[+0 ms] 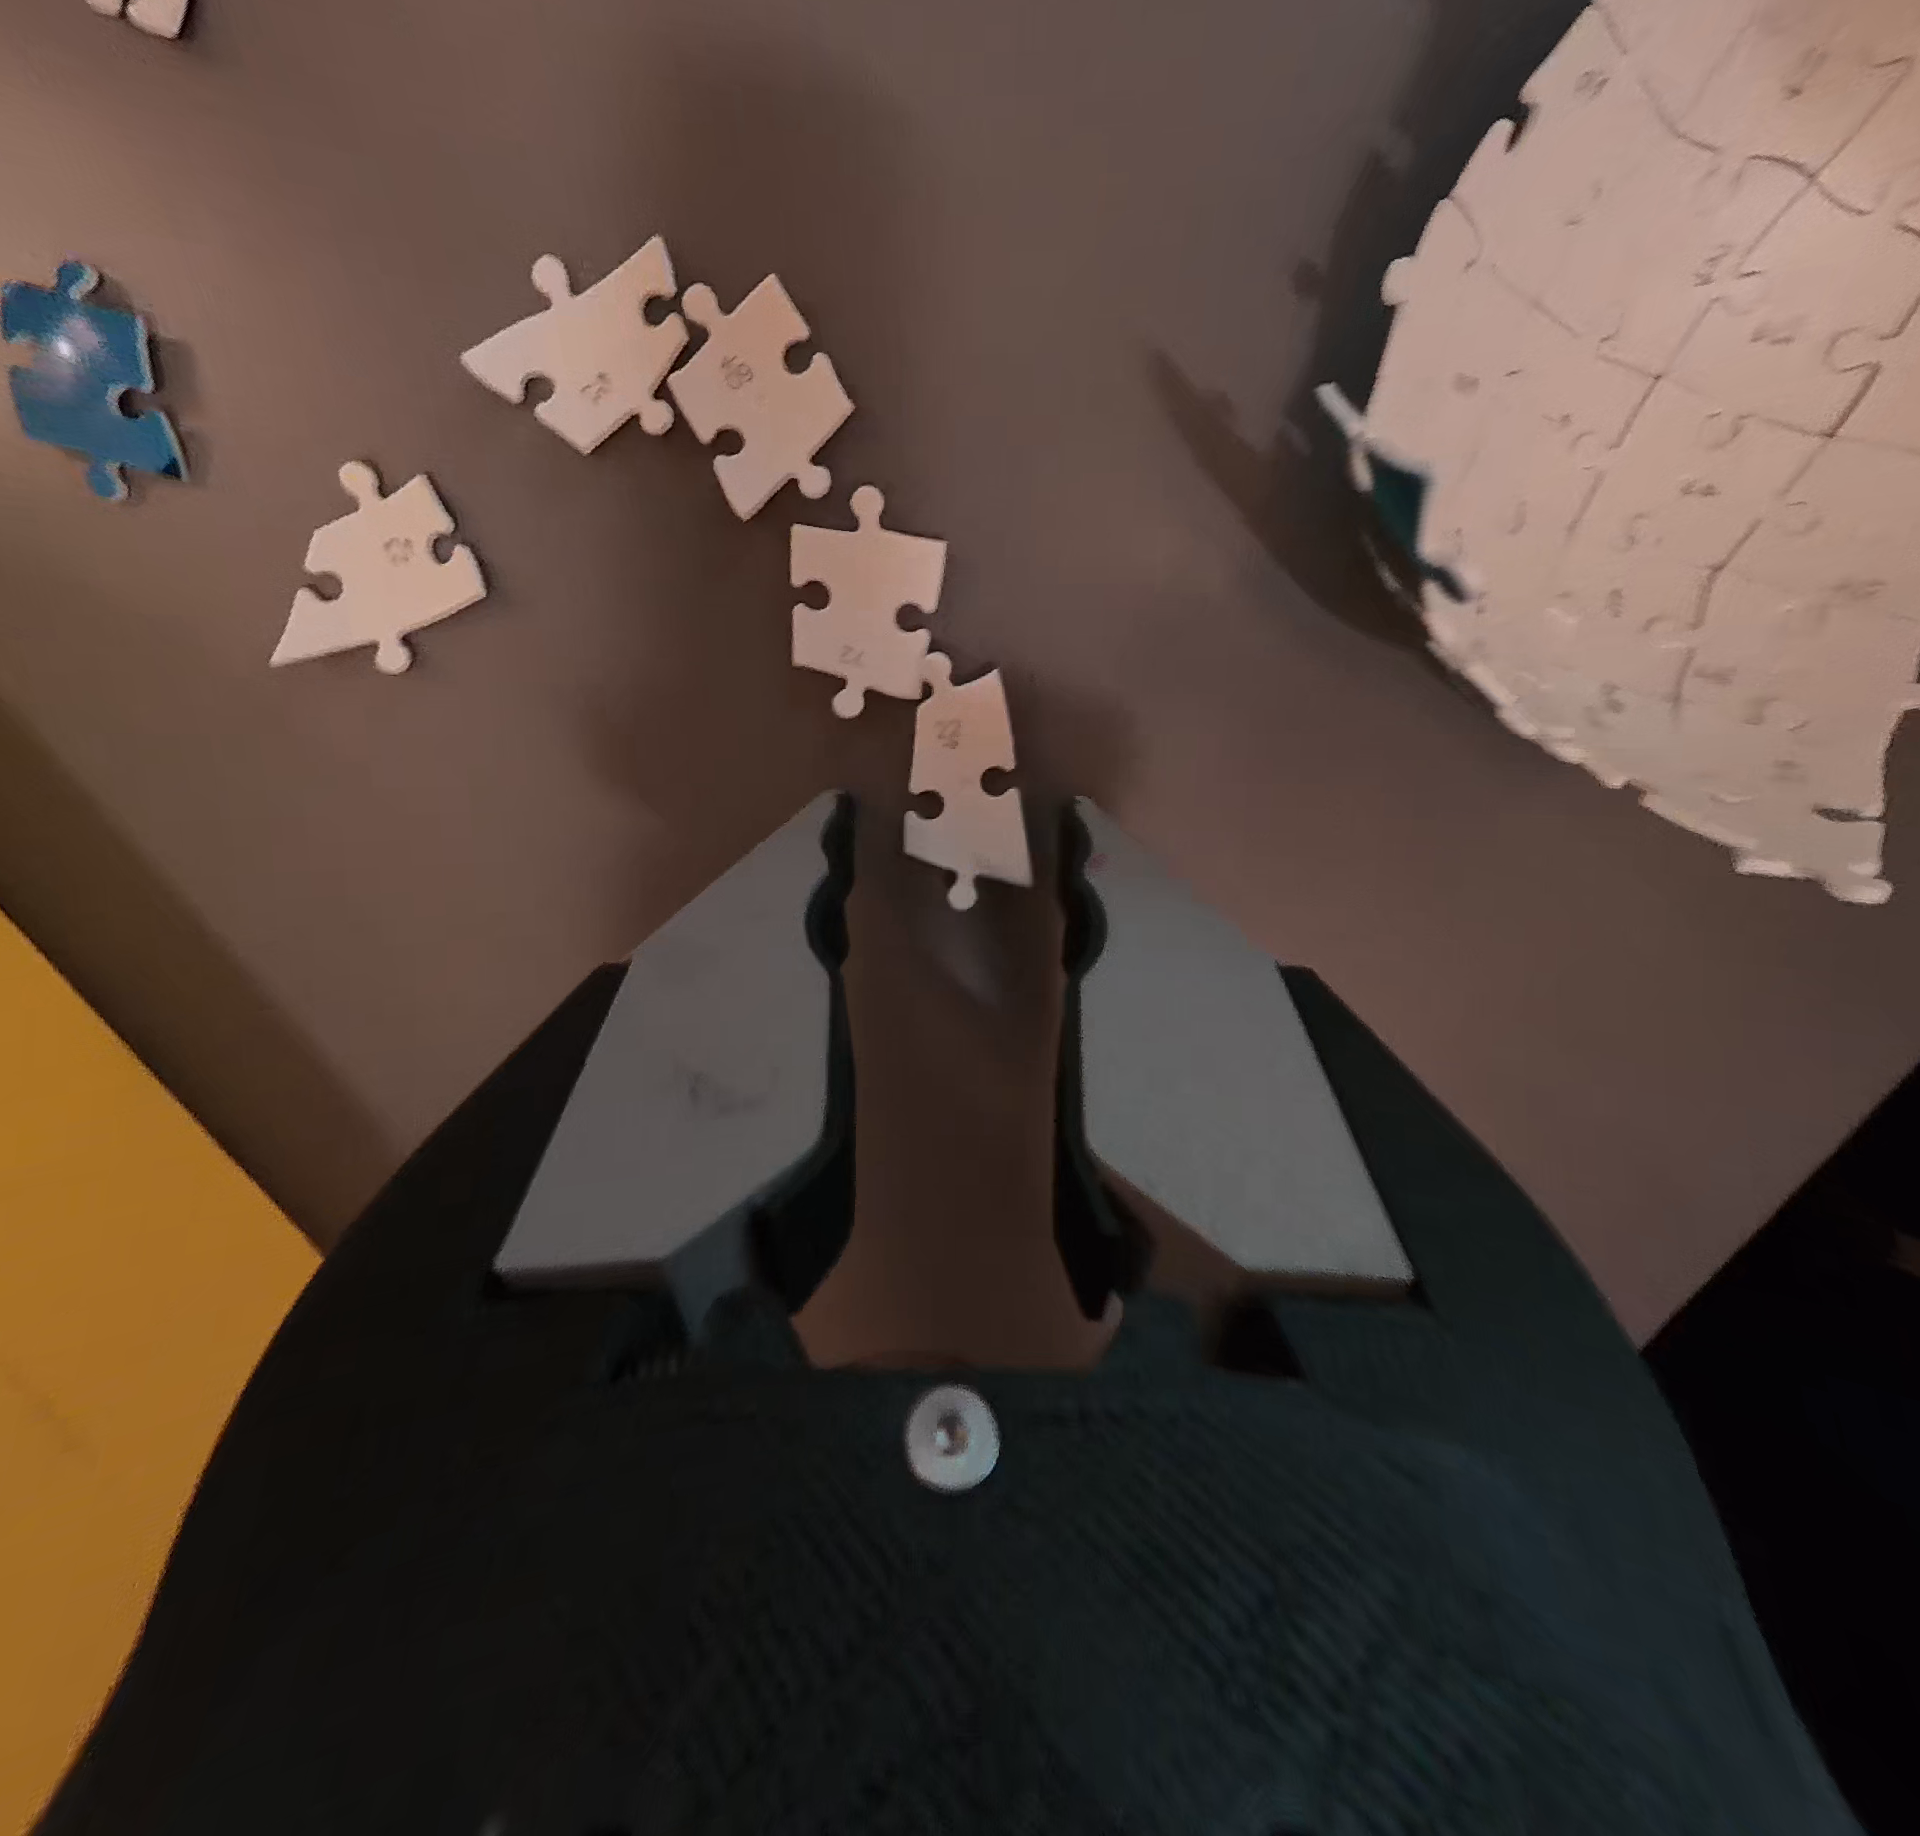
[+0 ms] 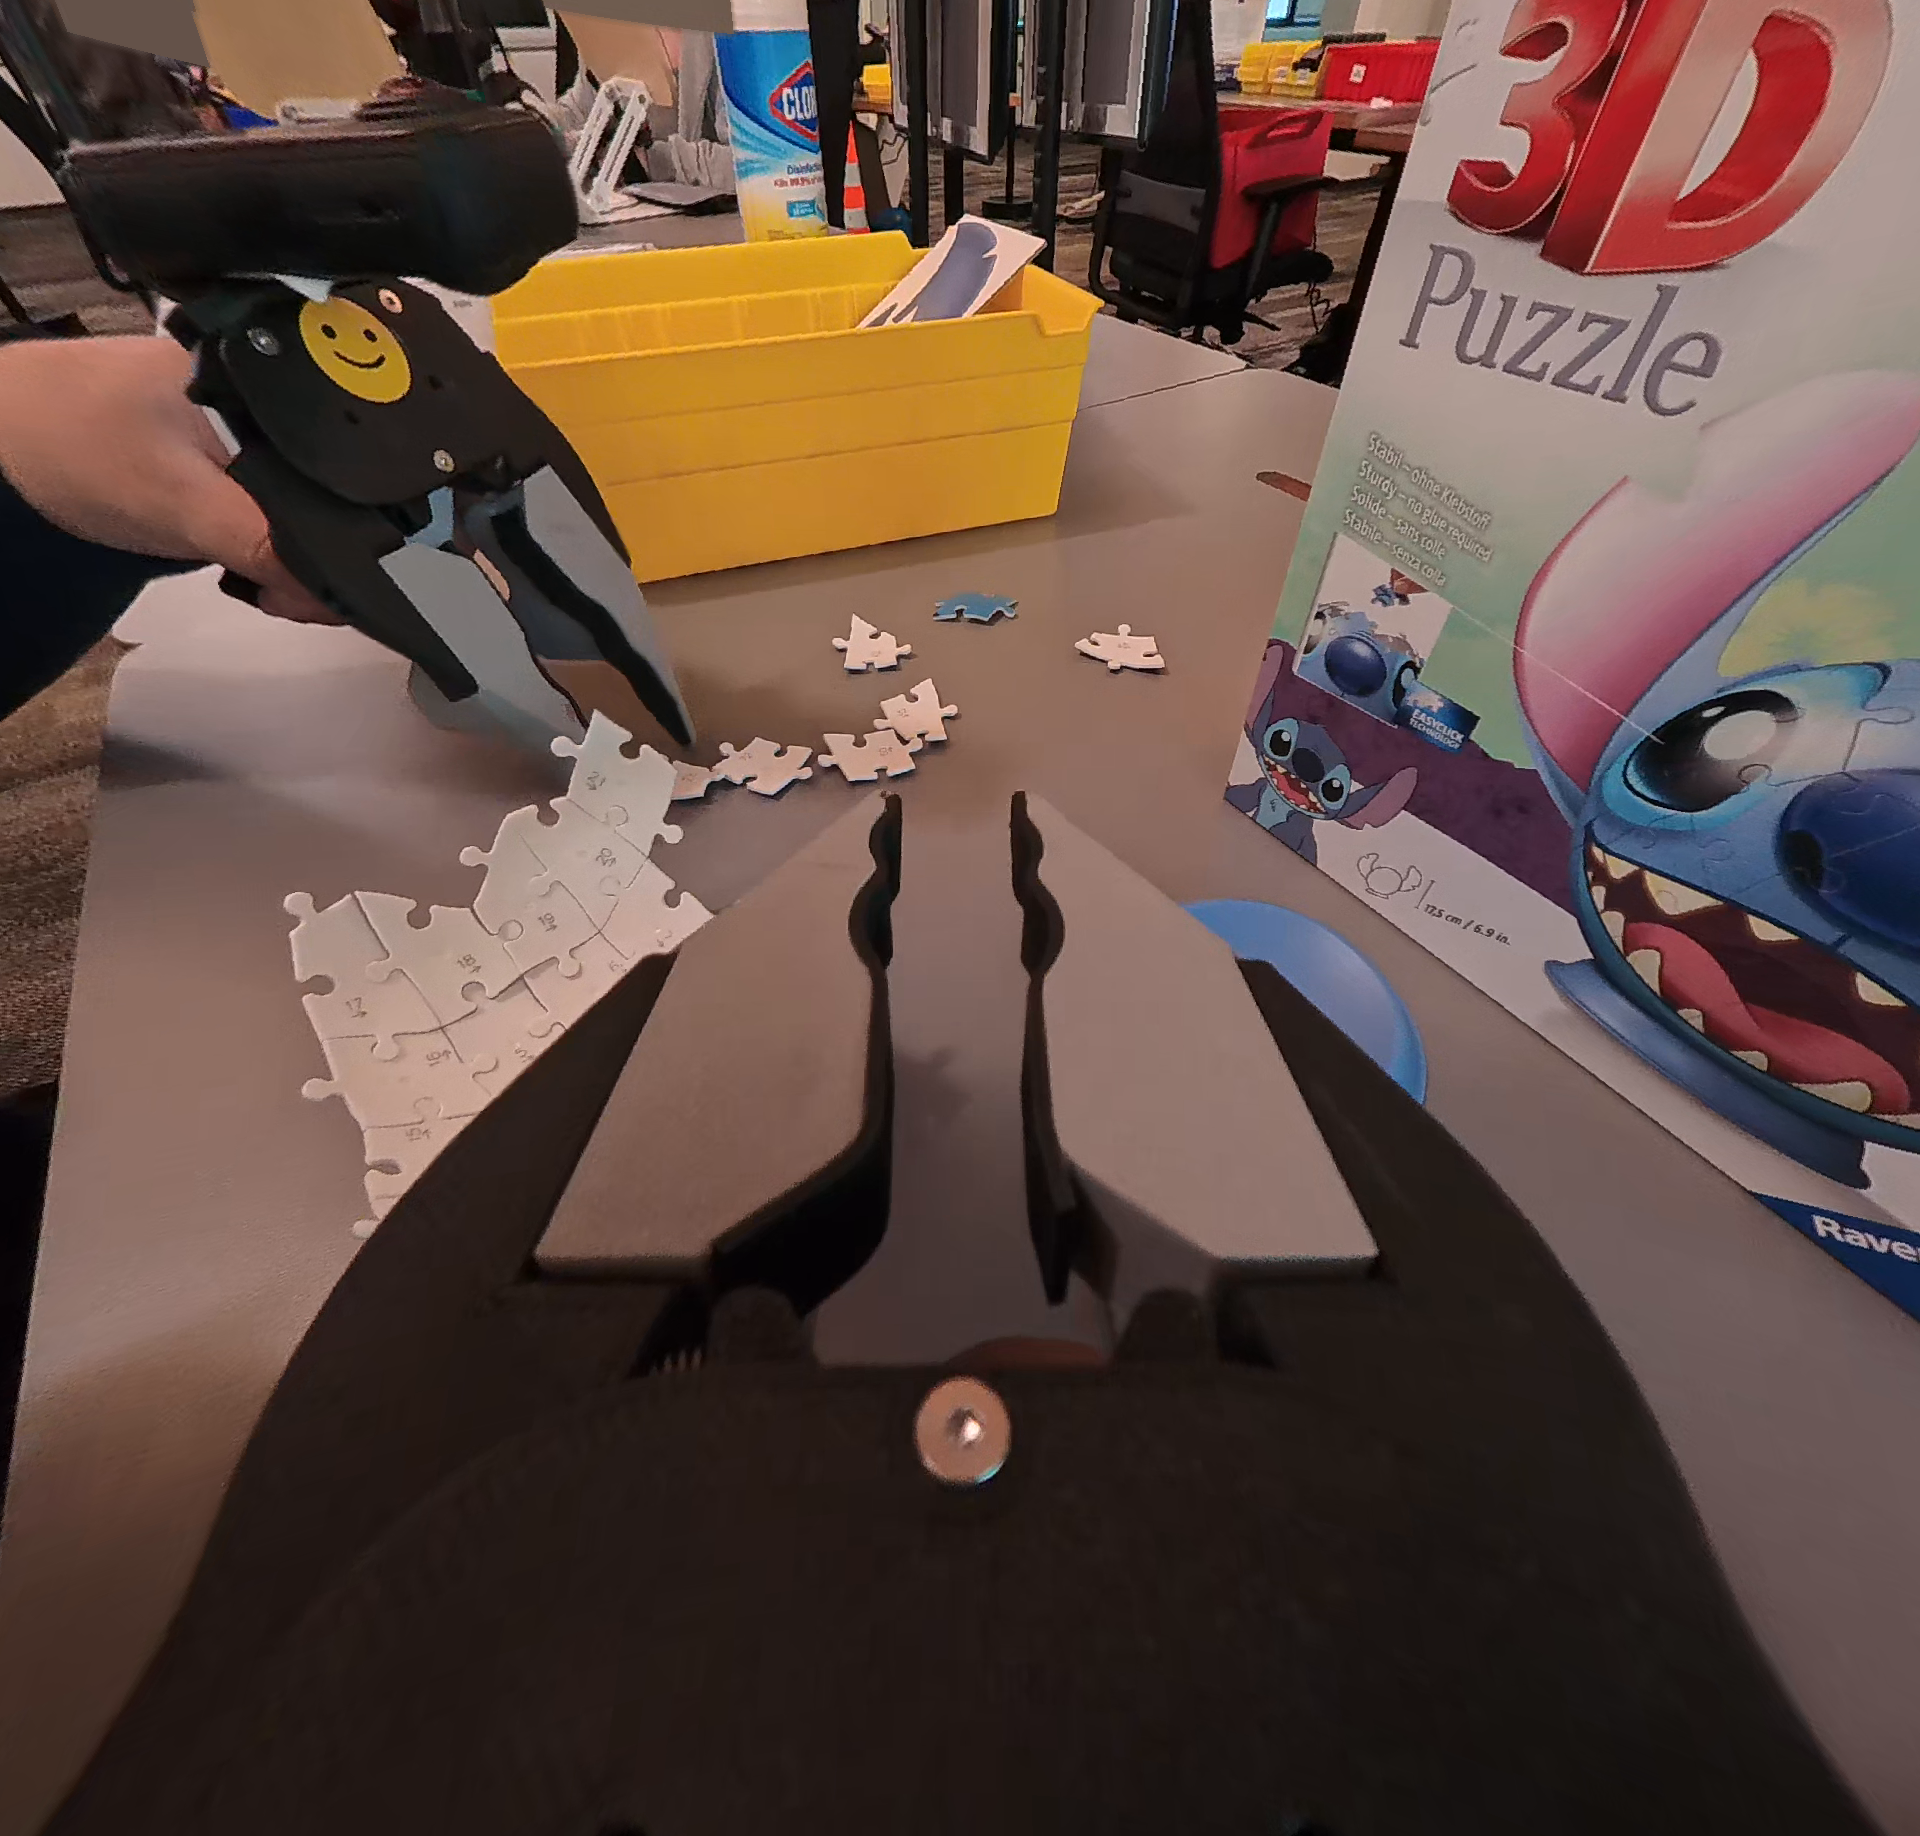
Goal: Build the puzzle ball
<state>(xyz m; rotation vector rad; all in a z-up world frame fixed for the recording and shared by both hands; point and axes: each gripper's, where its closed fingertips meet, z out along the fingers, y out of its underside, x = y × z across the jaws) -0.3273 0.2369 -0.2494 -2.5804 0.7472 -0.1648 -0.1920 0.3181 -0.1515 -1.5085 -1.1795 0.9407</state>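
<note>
The partly built puzzle ball is a curved white shell of joined pieces, back side up, on the grey table; it also shows at left in the right wrist view. My left gripper is open, its tips low over the table on either side of a loose white piece. In the right wrist view the left gripper stands at the shell's far edge, held by a hand. My right gripper is open and empty, above the table beside the shell.
Loose white pieces lie in a curved row, with a blue piece farther off. A yellow bin stands behind them. The puzzle box stands upright at right, with a blue round part at its foot.
</note>
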